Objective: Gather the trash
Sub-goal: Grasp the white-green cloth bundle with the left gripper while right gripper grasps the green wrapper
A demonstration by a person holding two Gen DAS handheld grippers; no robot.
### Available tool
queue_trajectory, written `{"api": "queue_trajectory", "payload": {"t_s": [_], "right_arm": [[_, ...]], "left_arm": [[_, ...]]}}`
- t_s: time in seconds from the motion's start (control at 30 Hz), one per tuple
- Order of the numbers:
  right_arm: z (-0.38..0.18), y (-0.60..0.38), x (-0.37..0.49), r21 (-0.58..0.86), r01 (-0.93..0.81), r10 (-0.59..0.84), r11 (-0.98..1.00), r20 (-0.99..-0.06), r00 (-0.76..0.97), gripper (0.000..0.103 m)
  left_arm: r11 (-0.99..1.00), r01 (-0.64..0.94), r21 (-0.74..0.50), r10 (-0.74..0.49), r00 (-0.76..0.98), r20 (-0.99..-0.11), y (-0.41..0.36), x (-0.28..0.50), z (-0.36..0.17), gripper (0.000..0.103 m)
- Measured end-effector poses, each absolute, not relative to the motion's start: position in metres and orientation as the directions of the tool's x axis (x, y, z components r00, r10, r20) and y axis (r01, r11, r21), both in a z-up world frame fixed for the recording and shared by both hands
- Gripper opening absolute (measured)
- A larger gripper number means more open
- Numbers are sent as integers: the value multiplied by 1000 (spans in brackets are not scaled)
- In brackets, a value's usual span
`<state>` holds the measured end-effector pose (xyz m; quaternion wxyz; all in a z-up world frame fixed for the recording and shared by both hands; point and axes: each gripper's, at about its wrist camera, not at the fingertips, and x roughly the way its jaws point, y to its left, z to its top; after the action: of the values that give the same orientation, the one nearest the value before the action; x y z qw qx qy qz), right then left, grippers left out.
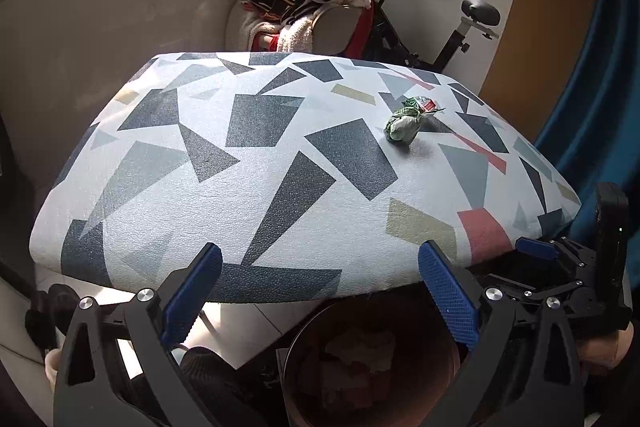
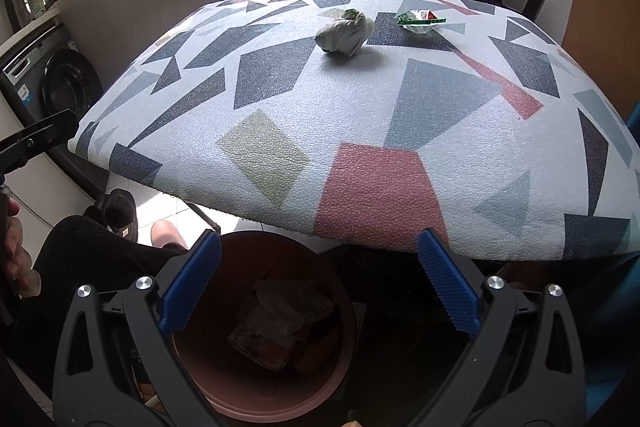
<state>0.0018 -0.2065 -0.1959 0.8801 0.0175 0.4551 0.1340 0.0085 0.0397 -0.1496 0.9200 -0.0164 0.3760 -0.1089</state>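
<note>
A crumpled green-and-white paper wad (image 1: 402, 126) (image 2: 345, 34) lies on the patterned table (image 1: 240, 187) (image 2: 360, 115) towards its far right. Just beyond it lies a flattened green, red and white wrapper (image 1: 425, 104) (image 2: 420, 19). A brown bin (image 2: 200, 363) (image 1: 304, 331) stands on the floor under the near table edge, with crumpled trash inside. My right gripper (image 2: 320, 287) hangs open over the bin, with nothing between its blue pads. My left gripper (image 1: 320, 291) is open and empty at the near table edge, above the bin's left side.
Beyond the table stand a chair piled with clothes (image 1: 308, 7) and an exercise bike (image 1: 460, 27). A washing machine (image 2: 60, 83) sits at the left. A person's dark-clothed leg (image 2: 88, 259) and slippered foot (image 2: 120, 211) are beside the bin.
</note>
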Motion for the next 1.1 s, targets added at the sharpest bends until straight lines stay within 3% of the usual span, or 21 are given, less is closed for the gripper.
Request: {"api": "queue_trajectory", "payload": {"t_s": [0.6,1.1], "right_arm": [[-164,-257,84,87,-121,144,989,-755,640,97],[-168,-299,132,119,-5,92,993,-743,663,97]], "left_arm": [[939,334,-75,-300,698,-650,-7,79,-140,96],[875,465,-136,-413,568,-712,-85,178,-176,96]]}}
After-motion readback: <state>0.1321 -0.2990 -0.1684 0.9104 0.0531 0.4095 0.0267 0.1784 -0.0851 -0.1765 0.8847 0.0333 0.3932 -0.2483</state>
